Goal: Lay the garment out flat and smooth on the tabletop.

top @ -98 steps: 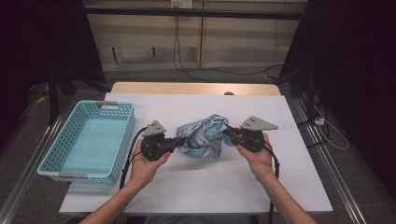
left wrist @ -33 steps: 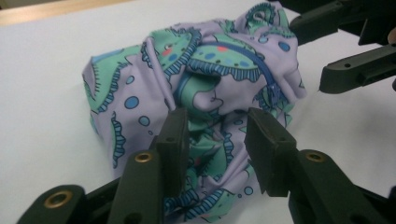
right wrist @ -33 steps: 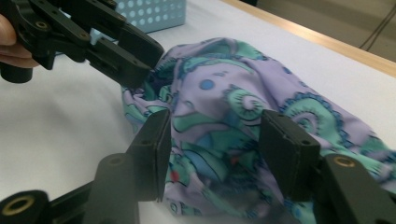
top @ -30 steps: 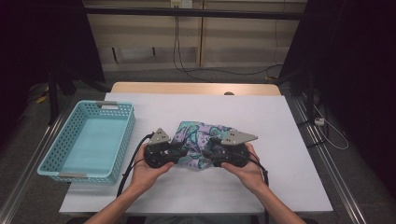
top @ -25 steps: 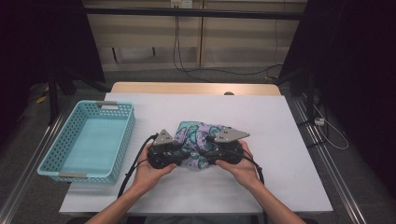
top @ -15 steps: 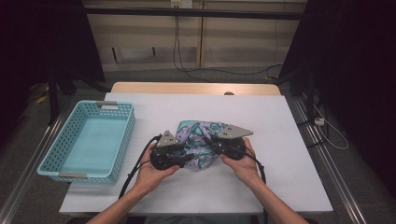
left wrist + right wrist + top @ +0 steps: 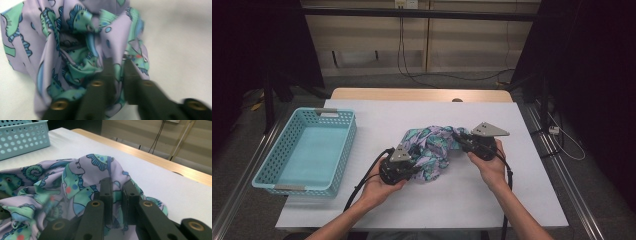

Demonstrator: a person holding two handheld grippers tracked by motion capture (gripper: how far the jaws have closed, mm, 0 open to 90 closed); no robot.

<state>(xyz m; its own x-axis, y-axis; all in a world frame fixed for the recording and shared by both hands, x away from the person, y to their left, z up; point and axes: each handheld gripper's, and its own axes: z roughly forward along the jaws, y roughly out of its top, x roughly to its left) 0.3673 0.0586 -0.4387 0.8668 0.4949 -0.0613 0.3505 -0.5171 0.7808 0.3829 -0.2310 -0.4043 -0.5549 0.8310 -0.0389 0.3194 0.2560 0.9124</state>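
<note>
I see the white, matte counter under both hands, and a pale blue perforated plastic basket well off beyond my left gripper. Between the two grippers lies the cloth, thin, smooth lilac fabric printed with green and blue creatures, bunched in soft folds. My forearms come in low, hands cupping the gripper bodies. The left gripper has just been closing and now pinches a fold; the right gripper is clamped on the cloth's opposite edge.

The cloth is lilac with green and blue cartoon prints, the basket pale turquoise, the table white, the grippers' jaws black.
</note>
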